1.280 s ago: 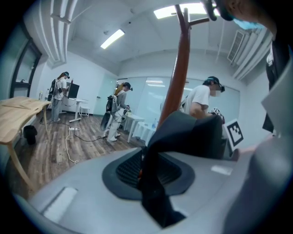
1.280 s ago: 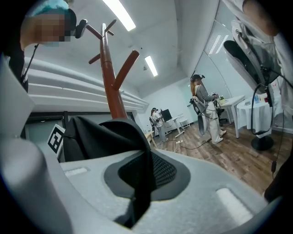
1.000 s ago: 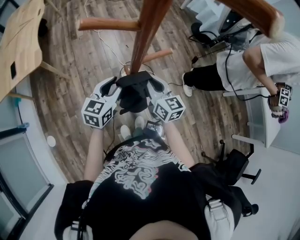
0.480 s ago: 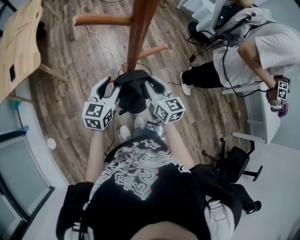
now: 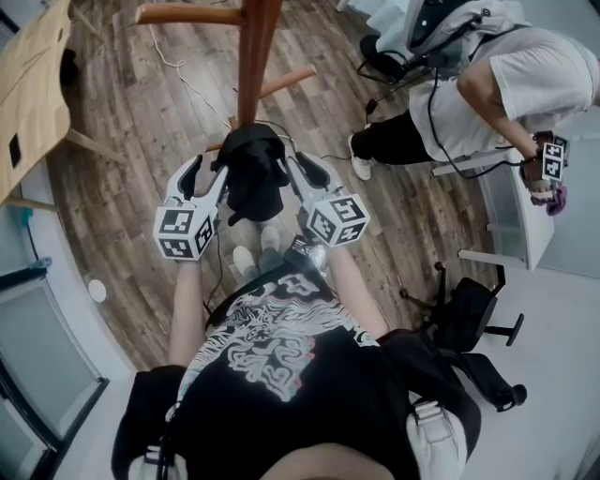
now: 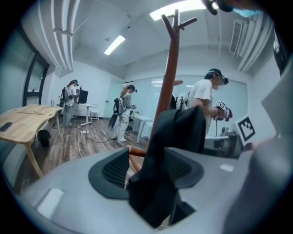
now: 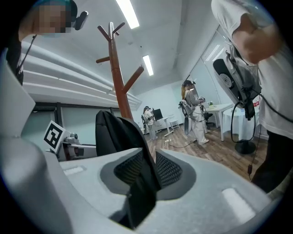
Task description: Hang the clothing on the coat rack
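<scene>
A black garment (image 5: 251,173) hangs bunched between my two grippers, just in front of the brown wooden coat rack's pole (image 5: 255,56). My left gripper (image 5: 208,176) is at the garment's left side. In the left gripper view the cloth (image 6: 178,132) lies between the jaws of the left gripper (image 6: 146,167), which are opening, with a gap showing beside the left pad (image 6: 116,167). My right gripper (image 5: 298,174) holds the garment's right side. In the right gripper view the right gripper (image 7: 147,171) has its pads pinched on a fold of the black cloth (image 7: 112,132). The rack (image 7: 116,73) rises behind, with bare pegs (image 7: 135,75).
The rack's pegs (image 5: 187,14) stick out to the left and right above the wood floor. A light wooden table (image 5: 33,94) stands at the left. A person in a white shirt (image 5: 525,84) is at the upper right, a black office chair (image 5: 469,323) at the lower right. Cables (image 5: 187,80) lie on the floor.
Both grippers have carried the garment forward, closer to the rack's pole. The left gripper's jaws have spread wider around the cloth.
</scene>
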Demonstrator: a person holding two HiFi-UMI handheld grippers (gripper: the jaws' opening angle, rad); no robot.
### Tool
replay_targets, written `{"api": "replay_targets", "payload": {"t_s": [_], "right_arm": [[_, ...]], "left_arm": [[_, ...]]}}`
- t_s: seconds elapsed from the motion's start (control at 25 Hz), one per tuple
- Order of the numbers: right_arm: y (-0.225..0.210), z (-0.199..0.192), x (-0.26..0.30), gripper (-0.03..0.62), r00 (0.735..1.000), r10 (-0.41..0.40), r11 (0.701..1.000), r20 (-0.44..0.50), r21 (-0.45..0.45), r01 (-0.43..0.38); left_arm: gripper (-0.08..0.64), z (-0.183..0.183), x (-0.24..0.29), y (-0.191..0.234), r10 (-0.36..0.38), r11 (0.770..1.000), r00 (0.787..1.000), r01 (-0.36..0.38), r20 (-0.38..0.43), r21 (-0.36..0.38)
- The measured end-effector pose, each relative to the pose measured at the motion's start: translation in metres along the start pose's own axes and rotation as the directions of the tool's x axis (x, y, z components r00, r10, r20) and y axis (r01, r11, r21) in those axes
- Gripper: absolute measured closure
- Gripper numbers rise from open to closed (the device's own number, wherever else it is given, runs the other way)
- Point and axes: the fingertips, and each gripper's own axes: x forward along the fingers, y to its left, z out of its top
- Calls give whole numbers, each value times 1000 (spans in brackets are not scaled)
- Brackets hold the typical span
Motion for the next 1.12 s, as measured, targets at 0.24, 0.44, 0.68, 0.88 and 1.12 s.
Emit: {"api": "replay_targets", "payload": {"t_s": [0.24,0.44,0.68,0.88,1.12], "right_arm": [[15,-6,-23,511,999,-15,997,37,-74,18],[28,-9,-40,594,997,-19,992,80,-124,29],[30,0,-53,594,986,-105,983,129,-138,123],[32,12,-73,594,984,-103,977,144,-170,127],[30,10,-107,594,987,-54,982,153,-169,80]], "left_arm": [[357,-8,-20,0,26,999,999,-27,30,41],[567,0,-36,-12,-17,993,995,4,103,120],[571,5,-52,-26,-62,993,985,46,160,104],[571,-2,-58,-37,6,996,995,-14,100,88],[571,4,-66,-66,46,996,995,-52,84,71]]}}
